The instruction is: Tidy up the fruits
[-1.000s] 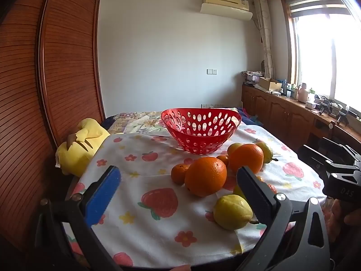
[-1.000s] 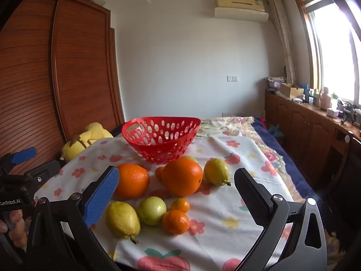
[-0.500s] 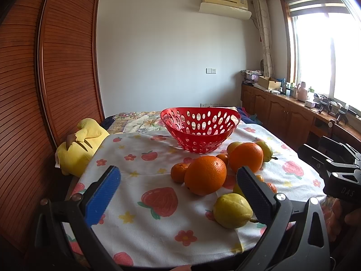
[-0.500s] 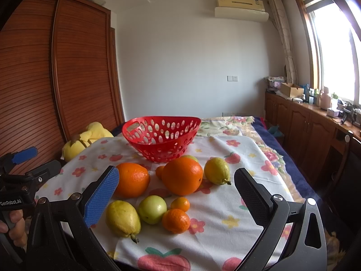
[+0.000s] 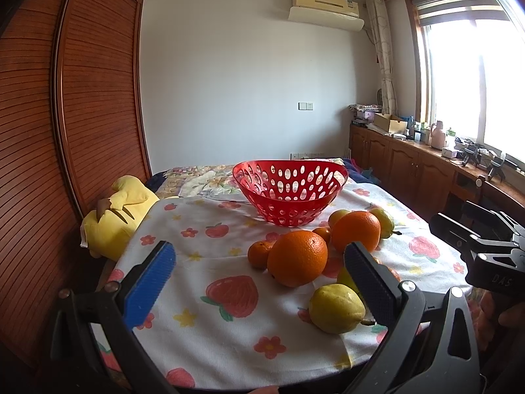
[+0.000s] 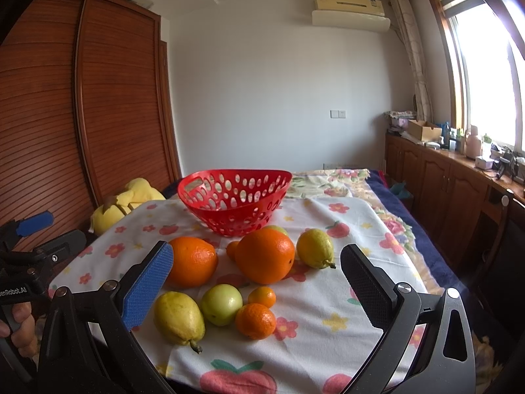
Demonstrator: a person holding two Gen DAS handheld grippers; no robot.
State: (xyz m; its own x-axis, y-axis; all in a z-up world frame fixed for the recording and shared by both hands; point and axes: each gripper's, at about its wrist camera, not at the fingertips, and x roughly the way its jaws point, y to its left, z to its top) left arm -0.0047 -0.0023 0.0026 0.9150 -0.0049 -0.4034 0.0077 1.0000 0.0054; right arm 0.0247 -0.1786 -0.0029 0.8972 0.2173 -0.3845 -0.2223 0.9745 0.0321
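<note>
- Inspecting start conditions: red perforated basket (image 6: 234, 198) empty as far as visible, standing at the far end of the floral cloth (image 6: 331, 325); all fruit outside it, clustered between basket and both grippers.
- Left gripper (image 5: 259, 282): jaws spread wide, nothing held, hovering short of the near edge of the cloth-covered surface.
- Right gripper (image 6: 256, 282): jaws likewise wide apart and empty, level with the near fruit.
- Fruit inventory, right wrist view: left large orange (image 6: 193, 261), right large orange (image 6: 265, 255), far lemon (image 6: 315, 248) just beside it, near lemon (image 6: 179, 318), green round fruit (image 6: 221, 304) touching or nearly touching the near lemon, front tangerine (image 6: 255, 320), small tangerine (image 6: 262, 296) behind it, and one more small orange fruit partly hidden between the two large oranges.
- Judged step in hand: first pick, not yet begun.
- Recommended: start with outer, near pieces (near lemon or front tangerine) to avoid nudging neighbours; round fruit likely to roll on the cloth.
- Recommended: centre jaws on the widest part of the fruit, descend until pads straddle it, close gently; citrus skin yields, so firm but not crushing.
- Recommended: for the lemon, grip across the short axis, clear of the stem tip.
- Recommended: lift clear over the basket rim and release low inside; basket looks light and liable to slide or tip if struck.
- Risk: cloth drag bunching under the fruit; yellow plush toy (image 5: 115, 213) beside the surface, well apart, no obstruction.
</note>
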